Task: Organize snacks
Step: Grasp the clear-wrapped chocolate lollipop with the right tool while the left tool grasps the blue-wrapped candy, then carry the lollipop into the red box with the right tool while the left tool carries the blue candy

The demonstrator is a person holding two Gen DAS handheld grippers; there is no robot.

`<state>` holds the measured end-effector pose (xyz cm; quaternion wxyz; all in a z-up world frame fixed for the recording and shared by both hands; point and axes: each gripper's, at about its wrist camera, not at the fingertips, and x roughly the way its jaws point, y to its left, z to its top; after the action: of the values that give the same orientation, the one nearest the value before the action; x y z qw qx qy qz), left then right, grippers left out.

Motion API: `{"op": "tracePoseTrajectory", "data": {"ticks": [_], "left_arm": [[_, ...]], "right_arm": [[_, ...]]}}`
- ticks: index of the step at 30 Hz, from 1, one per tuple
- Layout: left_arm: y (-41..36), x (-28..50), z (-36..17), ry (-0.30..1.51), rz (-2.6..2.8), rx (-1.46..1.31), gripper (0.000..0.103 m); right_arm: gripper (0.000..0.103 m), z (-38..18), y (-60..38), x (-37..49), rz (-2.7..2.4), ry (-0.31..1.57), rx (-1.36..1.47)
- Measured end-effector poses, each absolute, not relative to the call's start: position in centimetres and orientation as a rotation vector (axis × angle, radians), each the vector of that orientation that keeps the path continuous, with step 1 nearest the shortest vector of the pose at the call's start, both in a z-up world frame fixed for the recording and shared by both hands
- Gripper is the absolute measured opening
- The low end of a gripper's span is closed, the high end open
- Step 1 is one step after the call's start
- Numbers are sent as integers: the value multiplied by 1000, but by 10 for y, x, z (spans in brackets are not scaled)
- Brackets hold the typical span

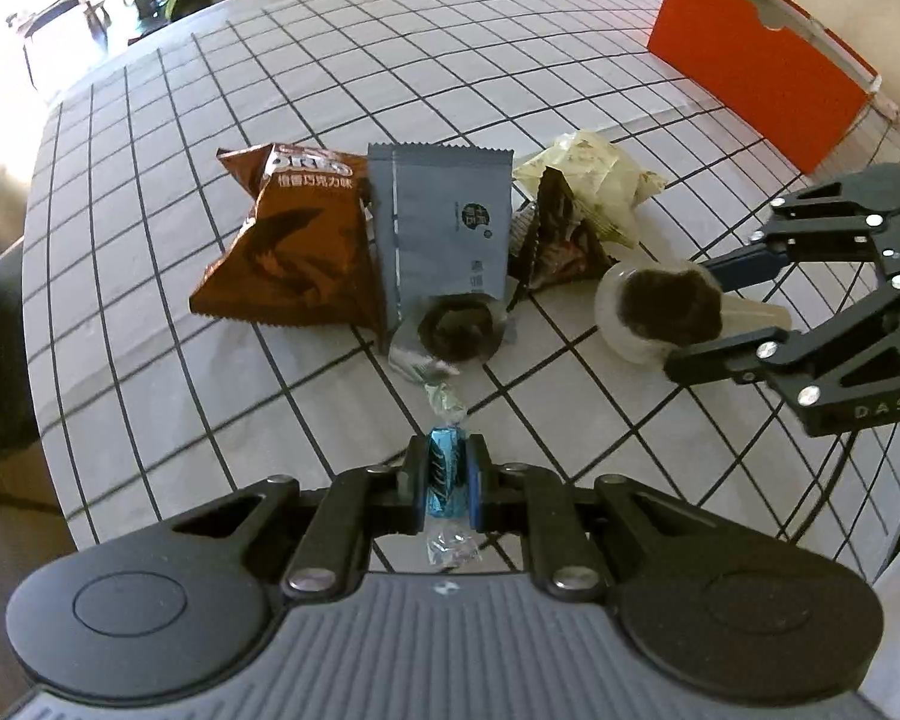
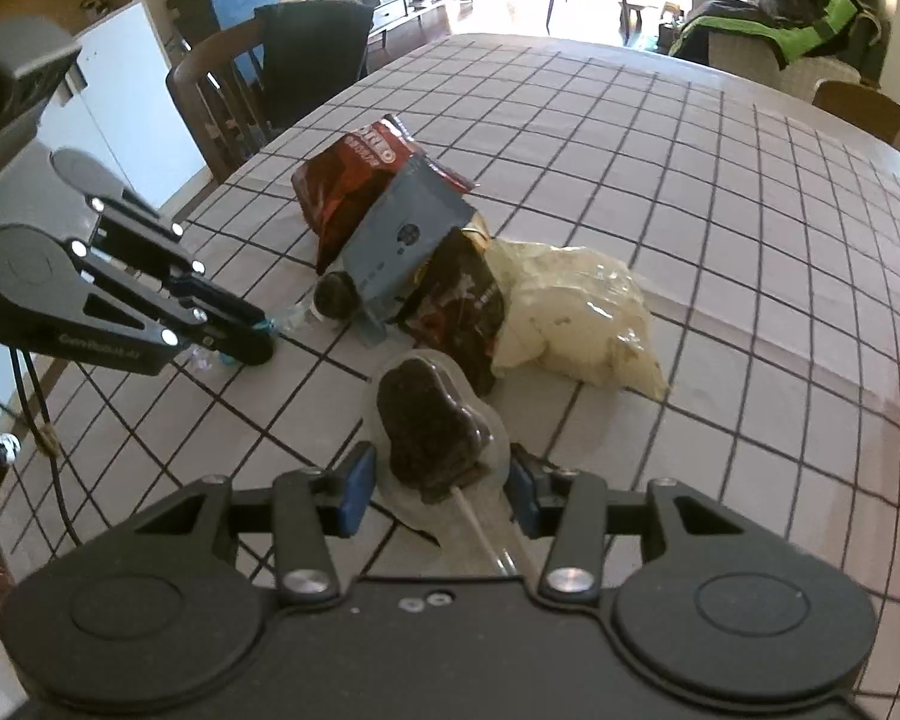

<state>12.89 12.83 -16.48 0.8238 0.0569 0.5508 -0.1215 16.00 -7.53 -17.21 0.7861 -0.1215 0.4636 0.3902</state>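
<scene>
My left gripper [image 1: 444, 483] is shut on a small blue wrapped candy [image 1: 443, 474], low over the checked tablecloth [image 1: 150, 276]. Its twisted clear ends stick out in front and behind. My right gripper [image 2: 441, 492] is shut on a dark lollipop in a clear wrapper [image 2: 426, 420], the white stick pointing back toward the camera. The pile ahead holds a brown Oreo bag [image 1: 294, 240], a grey packet [image 1: 444, 222], a dark triangular packet [image 1: 555, 228], a pale cream bag [image 1: 594, 180] and a second dark round sweet in clear wrap [image 1: 459, 327]. In the right wrist view the left gripper [image 2: 255, 339] is at the left.
An orange open-topped box [image 1: 756, 69] stands at the table's far right in the left wrist view. A dark wooden chair [image 2: 258, 78] stands at the far left table edge in the right wrist view. More furniture fills the room beyond the table.
</scene>
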Motion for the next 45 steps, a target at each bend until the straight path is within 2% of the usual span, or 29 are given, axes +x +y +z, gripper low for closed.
{"op": "tracePoseTrajectory", "data": {"ticks": [9, 19, 31, 45], "left_arm": [[115, 122, -153, 1180, -210, 51, 12], [65, 141, -119, 1123, -151, 25, 12], [-39, 188, -77, 1038, -222, 75, 12], [-159, 258, -59, 984, -278, 133, 12]], "right_arm": [[45, -150, -101, 157, 830, 974, -193], [45, -123, -155, 179, 770, 946, -88], [45, -84, -247, 222, 674, 873, -1], [45, -85, -346, 282, 532, 830, -6]]}}
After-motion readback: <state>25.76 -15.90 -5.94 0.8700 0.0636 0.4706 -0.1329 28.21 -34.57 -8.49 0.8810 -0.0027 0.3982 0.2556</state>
